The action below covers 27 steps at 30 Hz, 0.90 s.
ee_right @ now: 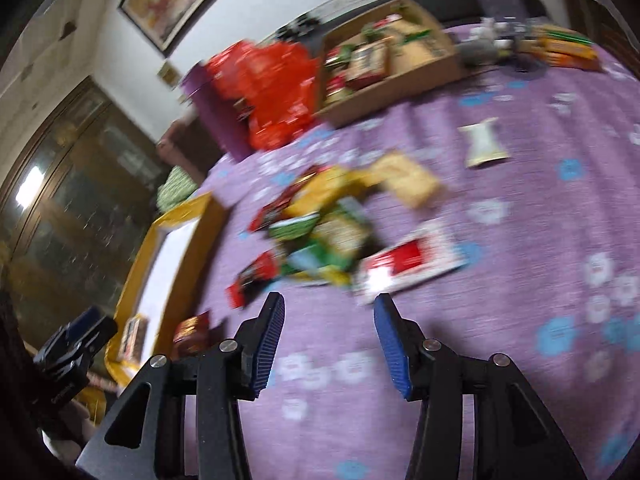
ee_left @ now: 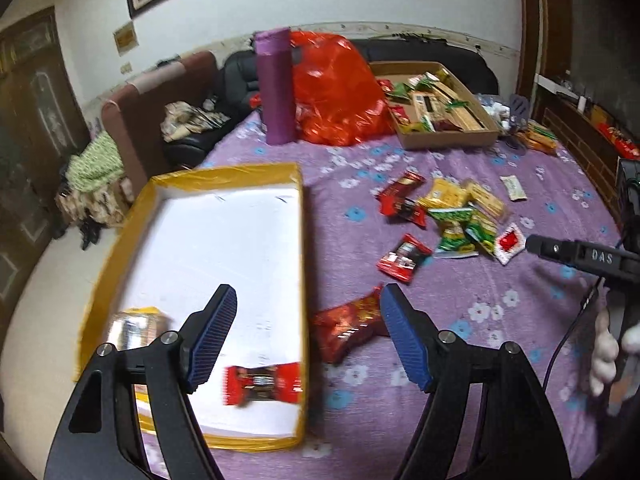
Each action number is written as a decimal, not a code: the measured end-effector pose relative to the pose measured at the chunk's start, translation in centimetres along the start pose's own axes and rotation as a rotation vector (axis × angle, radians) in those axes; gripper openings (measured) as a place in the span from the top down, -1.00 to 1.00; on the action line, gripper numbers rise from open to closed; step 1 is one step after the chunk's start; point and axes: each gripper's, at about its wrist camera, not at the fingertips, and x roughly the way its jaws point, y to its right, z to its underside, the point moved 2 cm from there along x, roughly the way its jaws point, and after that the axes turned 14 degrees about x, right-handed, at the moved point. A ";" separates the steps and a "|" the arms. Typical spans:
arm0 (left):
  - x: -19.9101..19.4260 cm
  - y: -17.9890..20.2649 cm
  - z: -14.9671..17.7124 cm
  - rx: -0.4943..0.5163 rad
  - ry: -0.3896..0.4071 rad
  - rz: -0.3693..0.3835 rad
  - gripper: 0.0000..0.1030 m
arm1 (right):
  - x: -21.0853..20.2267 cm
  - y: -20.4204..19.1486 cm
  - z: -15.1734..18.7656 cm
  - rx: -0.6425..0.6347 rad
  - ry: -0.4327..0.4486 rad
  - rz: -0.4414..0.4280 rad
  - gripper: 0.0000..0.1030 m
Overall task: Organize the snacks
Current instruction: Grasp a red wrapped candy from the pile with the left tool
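Note:
A yellow-rimmed tray (ee_left: 298, 240) with a white floor lies on the purple flowered cloth. It holds a red snack packet (ee_left: 262, 384) and a blurred gold packet (ee_left: 136, 328). My left gripper (ee_left: 309, 292) stands open above the tray's right rim, holding nothing. A red-gold packet (ee_left: 348, 328) lies on the cloth beside its right finger. Loose snacks sit in a pile (ee_left: 448, 216) (ee_right: 320, 224) farther back. My right gripper (ee_right: 329, 300) is open and empty just short of that pile, close to a white-and-red packet (ee_right: 412, 264). The right wrist view is motion-blurred.
At the back stand a cardboard box (ee_left: 440, 140) of snacks, an orange-red plastic bag (ee_left: 336, 92) and a purple cylinder (ee_left: 276, 84). A lone pale packet (ee_left: 514, 188) lies right of the pile. A black sofa and a brown chair stand behind the cloth.

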 end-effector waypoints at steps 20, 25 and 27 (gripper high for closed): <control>11.4 5.8 -5.1 0.167 -0.142 0.211 -0.44 | 4.7 0.5 -1.7 -0.031 -0.039 0.161 -0.21; 13.3 7.4 -5.3 0.251 -0.174 0.223 -0.44 | 5.5 -0.6 -1.3 -0.102 -0.016 0.201 -0.31; 13.8 8.1 -5.2 0.282 -0.185 0.224 -0.43 | 5.7 -0.7 -1.2 -0.118 -0.003 0.203 -0.34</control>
